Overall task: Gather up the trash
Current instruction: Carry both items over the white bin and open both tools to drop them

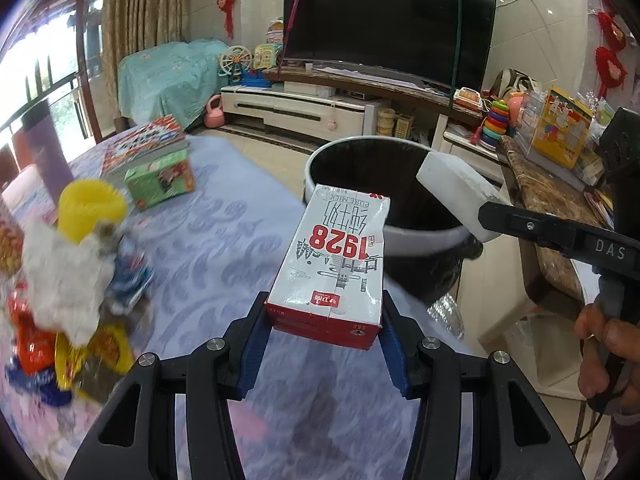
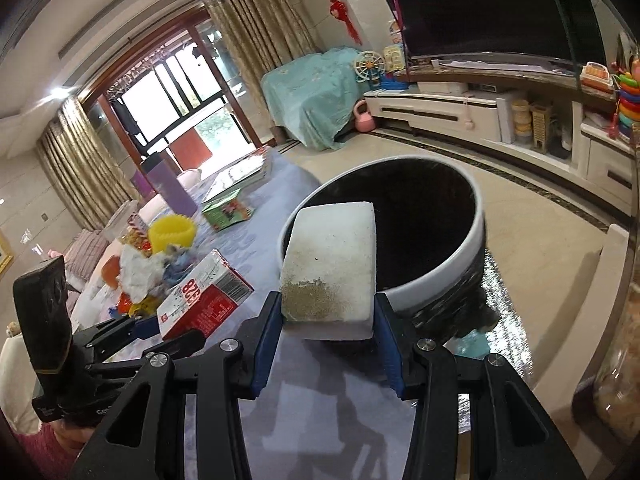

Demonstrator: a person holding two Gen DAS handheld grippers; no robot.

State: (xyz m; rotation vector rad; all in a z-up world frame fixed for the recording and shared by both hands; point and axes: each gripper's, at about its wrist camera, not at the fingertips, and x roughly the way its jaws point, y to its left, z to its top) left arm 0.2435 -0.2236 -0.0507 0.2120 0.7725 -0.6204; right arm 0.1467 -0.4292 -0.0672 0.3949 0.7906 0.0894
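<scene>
left tool (image 1: pixel 326 334) clamps the milk carton (image 1: pixel 334 264) by its base, end aimed at the bin (image 1: pixel 424 236) past the bench (image 1: pixel 224 248) edge. right tool (image 2: pixel 328 326) clamps a white foam block (image 2: pixel 334 264), front end over the bin rim, looks staged to drop. carton reads "1928", "pure milk"; right tool arm: "das".

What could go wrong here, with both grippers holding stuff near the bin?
1. The milk carton is pinched only at its base by the left gripper, so it could tip and fall on the table short of the bin.
2. The foam block in the right gripper hangs over the rim; released now, it might bounce out.
</scene>
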